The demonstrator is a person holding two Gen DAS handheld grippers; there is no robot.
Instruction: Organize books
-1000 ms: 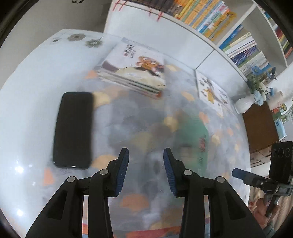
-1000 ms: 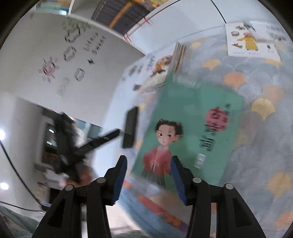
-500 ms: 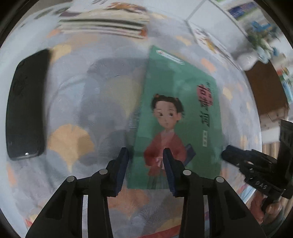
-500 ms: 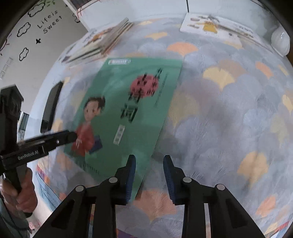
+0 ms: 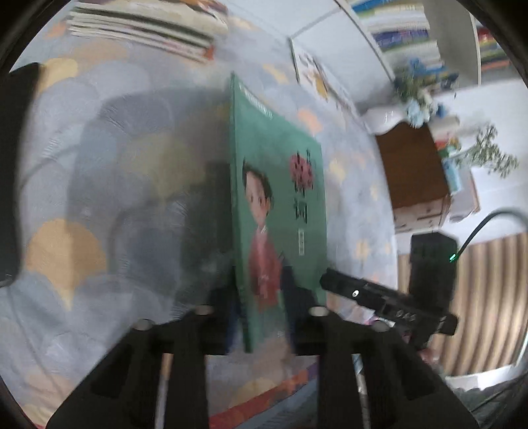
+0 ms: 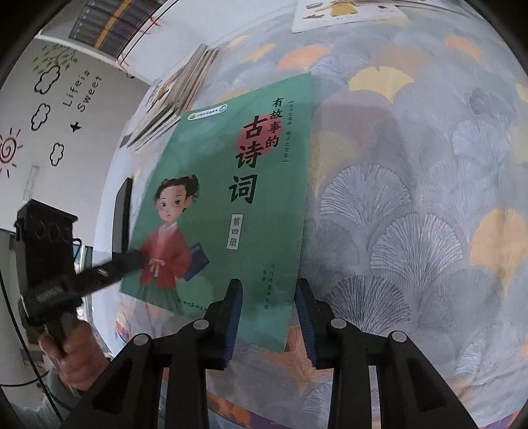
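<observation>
Right wrist view shows the wall with cloud stickers [image 6: 49, 77] and the whole cover of the green book [image 6: 227, 198], with a girl in red. Left wrist view shows a brown cabinet [image 5: 412, 168] instead. The book was flat on the surface [image 6: 412, 198]; now its left edge is tilted up. Left gripper [image 5: 260, 316] jaws pinch it. Right gripper [image 6: 269, 316] jaws are spread around its bottom corner.

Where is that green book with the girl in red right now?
The thin green paperback with the girl in red is tilted up off the fan-patterned tablecloth, its near edge between the left gripper fingers, in front of the stacked picture books.
</observation>
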